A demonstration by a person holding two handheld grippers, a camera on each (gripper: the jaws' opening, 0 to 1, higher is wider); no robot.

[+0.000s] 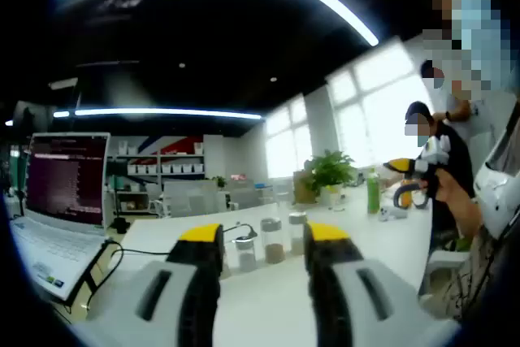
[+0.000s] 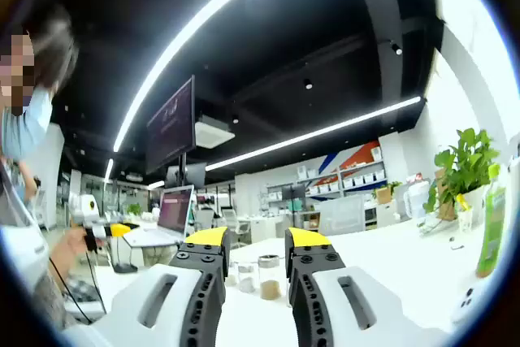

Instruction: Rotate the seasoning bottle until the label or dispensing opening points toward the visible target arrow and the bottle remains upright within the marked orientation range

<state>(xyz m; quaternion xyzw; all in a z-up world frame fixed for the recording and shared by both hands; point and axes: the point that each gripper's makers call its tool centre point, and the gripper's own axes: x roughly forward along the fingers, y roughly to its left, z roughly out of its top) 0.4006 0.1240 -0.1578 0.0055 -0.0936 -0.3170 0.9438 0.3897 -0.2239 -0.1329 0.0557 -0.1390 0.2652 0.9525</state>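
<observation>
Yellow-tipped left gripper [image 1: 264, 249] and right gripper [image 2: 255, 259] parted, empty, seasoning bottles [image 1: 275, 240] partly hidden behind.

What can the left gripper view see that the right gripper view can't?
Left gripper view alone: the laptop's keyboard up close, and a third seasoning jar.

Right gripper view alone: a dark hanging monitor.

Both: the open left gripper and open right gripper, the jar of brown seasoning, the leafy plant, the green bottle and the white table.
</observation>
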